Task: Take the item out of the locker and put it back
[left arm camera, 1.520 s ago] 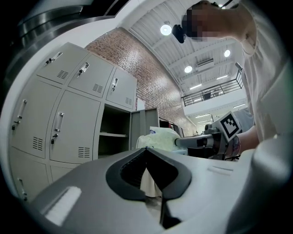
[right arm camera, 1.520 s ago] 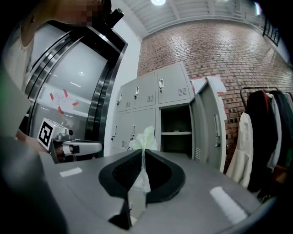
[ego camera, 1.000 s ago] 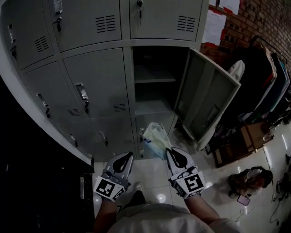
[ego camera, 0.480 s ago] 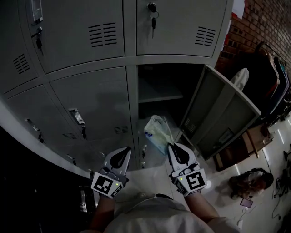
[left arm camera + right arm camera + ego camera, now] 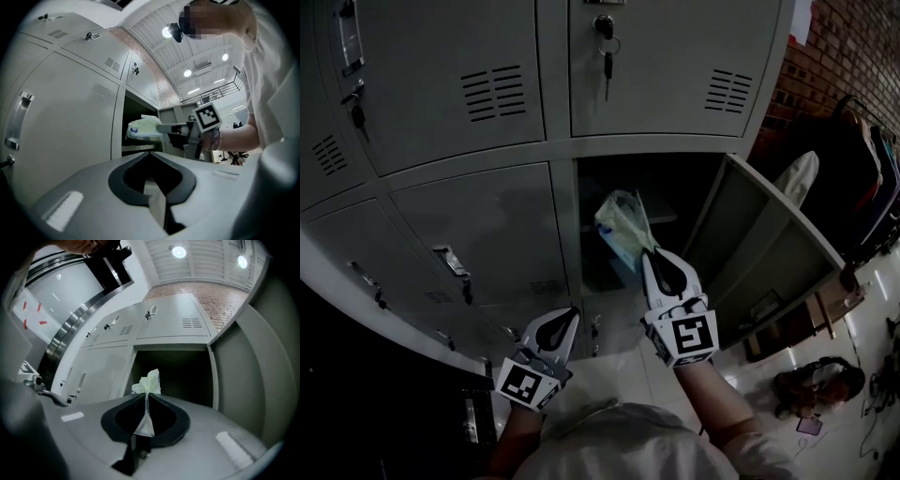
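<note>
A pale green and white plastic bag (image 5: 622, 228) hangs from my right gripper (image 5: 650, 255), whose jaws are shut on its edge. The bag (image 5: 149, 382) sits at the mouth of the open locker compartment (image 5: 652, 192), level with its inner shelf. The left gripper view shows the bag (image 5: 145, 128) held in front of that dark opening. My left gripper (image 5: 560, 323) hangs lower, by the shut locker doors, with its jaws shut and nothing between them.
The locker door (image 5: 773, 253) swings out to the right. A key (image 5: 605, 42) hangs in the lock of the door above. Shut grey locker doors (image 5: 487, 225) fill the left. Hanging clothes (image 5: 853, 178) and bags on the floor (image 5: 811, 384) are at the right.
My right gripper has lifted the bag up from near the floor to the open compartment's mouth. The left gripper stayed low. The head view tilted up the lockers.
</note>
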`<action>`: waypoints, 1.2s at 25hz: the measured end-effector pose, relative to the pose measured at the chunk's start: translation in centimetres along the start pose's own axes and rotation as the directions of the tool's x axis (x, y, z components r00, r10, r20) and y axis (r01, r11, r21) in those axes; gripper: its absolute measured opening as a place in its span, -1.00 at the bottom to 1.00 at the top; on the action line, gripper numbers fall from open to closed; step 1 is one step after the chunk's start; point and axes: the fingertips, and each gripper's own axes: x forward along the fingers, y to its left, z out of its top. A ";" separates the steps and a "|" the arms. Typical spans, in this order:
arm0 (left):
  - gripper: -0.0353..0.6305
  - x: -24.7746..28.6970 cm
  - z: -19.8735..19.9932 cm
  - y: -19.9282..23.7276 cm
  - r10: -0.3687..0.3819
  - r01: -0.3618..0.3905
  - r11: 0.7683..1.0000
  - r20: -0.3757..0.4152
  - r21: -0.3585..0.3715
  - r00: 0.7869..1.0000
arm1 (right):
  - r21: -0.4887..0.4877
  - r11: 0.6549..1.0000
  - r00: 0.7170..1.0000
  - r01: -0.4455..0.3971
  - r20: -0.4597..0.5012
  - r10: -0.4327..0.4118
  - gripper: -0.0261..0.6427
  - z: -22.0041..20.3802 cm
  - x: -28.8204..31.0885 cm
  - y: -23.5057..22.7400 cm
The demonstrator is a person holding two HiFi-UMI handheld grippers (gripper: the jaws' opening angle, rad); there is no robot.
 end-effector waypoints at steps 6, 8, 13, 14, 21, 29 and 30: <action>-0.99 0.7 -1.1 0.0 -0.021 0.021 1.000 -0.024 0.004 0.999 | -0.064 0.994 0.996 0.085 -0.023 -0.086 -0.87 0.6 8.0 -4.5; -0.99 0.8 -1.3 0.7 -0.013 0.013 1.000 -0.025 -0.008 1.000 | -0.075 0.994 0.995 0.082 -0.052 -0.086 -0.87 -0.3 9.7 -4.8; -0.99 0.8 -1.4 2.2 0.011 -0.012 1.000 -0.030 -0.028 0.999 | -0.079 0.995 0.992 0.055 -0.105 -0.063 -0.85 -3.5 11.0 -4.1; -0.99 0.8 -1.5 2.5 0.016 -0.017 0.999 -0.031 -0.031 0.999 | -0.077 0.996 0.993 0.052 -0.099 -0.060 -0.85 -3.8 11.1 -4.0; -0.99 1.1 -1.4 3.5 0.028 -0.029 0.999 -0.034 -0.033 0.999 | -0.041 0.999 0.999 0.003 0.032 -0.002 -0.20 -1.3 10.9 -3.7; -0.99 1.0 -0.5 4.6 0.054 -0.054 0.998 -0.005 -0.043 0.999 | -0.037 0.999 0.990 0.007 0.141 -0.002 -0.23 2.1 4.5 -3.5; -0.99 0.8 -0.5 4.5 0.055 -0.055 0.998 -0.005 -0.043 0.998 | -0.041 0.999 0.990 0.012 0.140 -0.006 -0.32 1.8 3.1 -3.3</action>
